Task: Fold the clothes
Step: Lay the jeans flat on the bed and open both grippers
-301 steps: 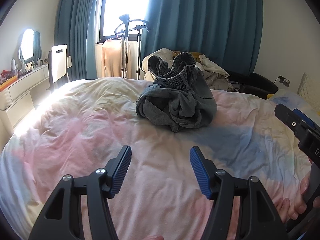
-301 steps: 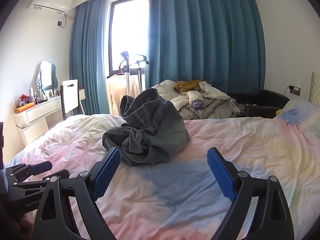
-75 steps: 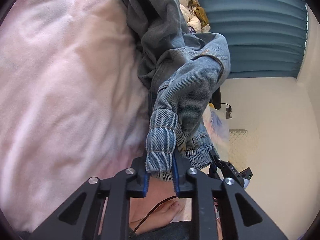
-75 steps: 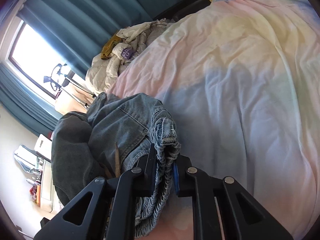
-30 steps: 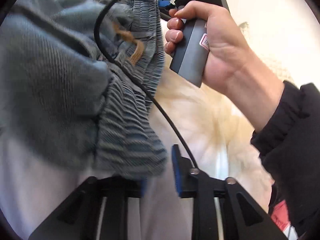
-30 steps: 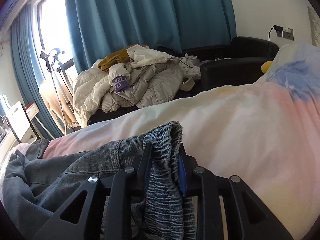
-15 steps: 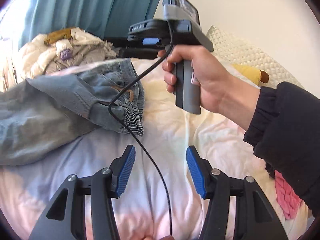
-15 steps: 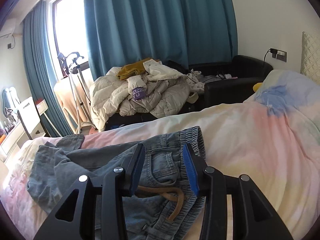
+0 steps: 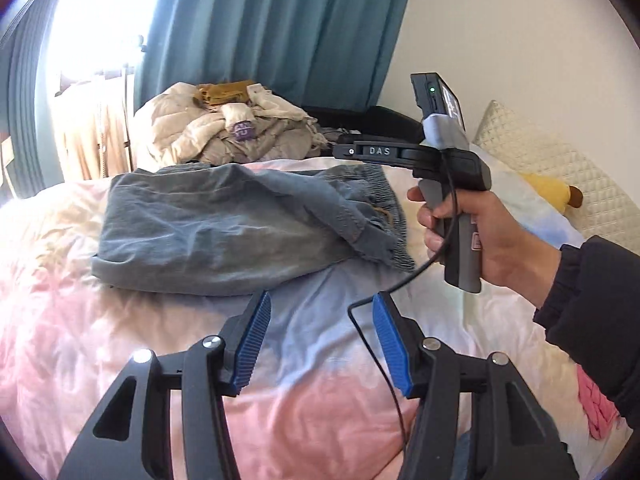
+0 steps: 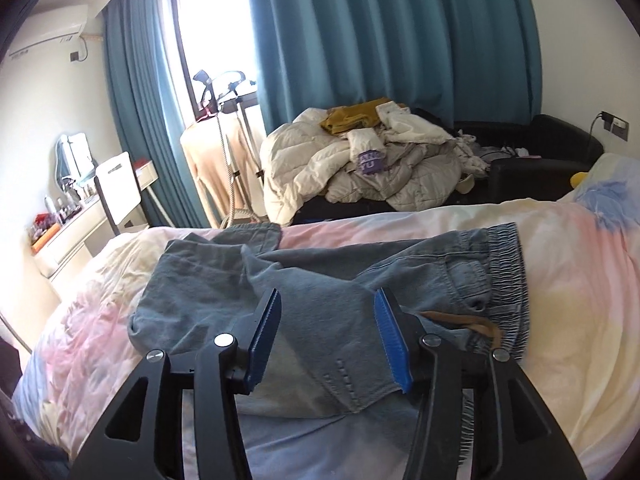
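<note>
A pair of blue-grey denim trousers point(image 9: 224, 224) lies spread across the bed, elastic waistband to the right, with one leg folded loosely over the other. In the right wrist view the trousers point(image 10: 320, 300) show a brown drawstring near the waistband point(image 10: 508, 280). My left gripper point(image 9: 318, 336) is open and empty, above the bedspread just in front of the trousers. My right gripper point(image 10: 326, 334) is open and empty, hovering over the trousers' near edge. Its body also shows in the left wrist view point(image 9: 452, 168), held by a hand at the waistband end.
The bed point(image 9: 80, 340) has a pink, blue and yellow bedspread. A heap of pale jackets and clothes point(image 10: 360, 160) lies on a dark sofa beyond it. A garment steamer point(image 10: 224, 92), teal curtains, a dressing table and white chair point(image 10: 116, 188) stand at the left. A quilted pillow point(image 9: 560, 184) lies at the right.
Both grippers have let go of the waistband and opened. The trousers, earlier held up bunched, now lie spread on the bed. Both grippers have drawn back toward the near edge.
</note>
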`<move>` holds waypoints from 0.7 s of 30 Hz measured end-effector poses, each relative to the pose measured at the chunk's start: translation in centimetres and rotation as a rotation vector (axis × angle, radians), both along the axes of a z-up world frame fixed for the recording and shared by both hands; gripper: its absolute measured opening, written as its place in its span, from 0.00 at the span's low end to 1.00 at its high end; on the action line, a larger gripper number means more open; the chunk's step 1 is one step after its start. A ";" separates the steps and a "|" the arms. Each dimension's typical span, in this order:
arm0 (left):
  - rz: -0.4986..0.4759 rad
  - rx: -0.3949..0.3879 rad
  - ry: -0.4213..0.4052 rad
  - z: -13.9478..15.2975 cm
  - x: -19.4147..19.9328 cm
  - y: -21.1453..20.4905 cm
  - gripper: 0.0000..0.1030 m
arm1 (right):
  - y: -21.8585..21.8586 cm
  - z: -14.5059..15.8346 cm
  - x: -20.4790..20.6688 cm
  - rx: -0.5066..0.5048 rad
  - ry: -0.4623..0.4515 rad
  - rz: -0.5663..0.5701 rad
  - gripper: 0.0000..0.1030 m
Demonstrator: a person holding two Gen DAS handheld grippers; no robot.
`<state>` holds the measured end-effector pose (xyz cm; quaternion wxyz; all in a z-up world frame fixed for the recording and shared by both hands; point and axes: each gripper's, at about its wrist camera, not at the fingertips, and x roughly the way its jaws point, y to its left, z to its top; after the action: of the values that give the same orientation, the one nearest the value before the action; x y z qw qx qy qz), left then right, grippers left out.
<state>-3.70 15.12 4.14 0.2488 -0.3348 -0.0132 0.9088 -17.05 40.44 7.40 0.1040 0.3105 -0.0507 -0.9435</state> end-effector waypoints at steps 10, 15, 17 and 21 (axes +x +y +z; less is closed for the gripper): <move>0.116 0.002 -0.043 -5.3 -7.3 -7.1 0.53 | -11.4 -5.0 -10.8 0.115 -0.068 0.132 0.51; 0.160 0.008 -0.080 -7.8 -10.5 -9.6 0.53 | -15.9 -7.6 -16.6 0.196 -0.099 0.159 0.51; 0.181 0.025 -0.102 -8.6 -11.7 -10.7 0.53 | -16.9 -8.9 -18.4 0.202 -0.135 0.159 0.51; 0.237 0.089 -0.137 -9.0 -13.2 -12.9 0.53 | -17.9 -11.1 -19.5 0.229 -0.204 0.141 0.29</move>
<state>-16.87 2.19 -4.89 0.1527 -0.3807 -0.1099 0.9054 -36.57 22.55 -3.68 0.1283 0.4174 0.0687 -0.8970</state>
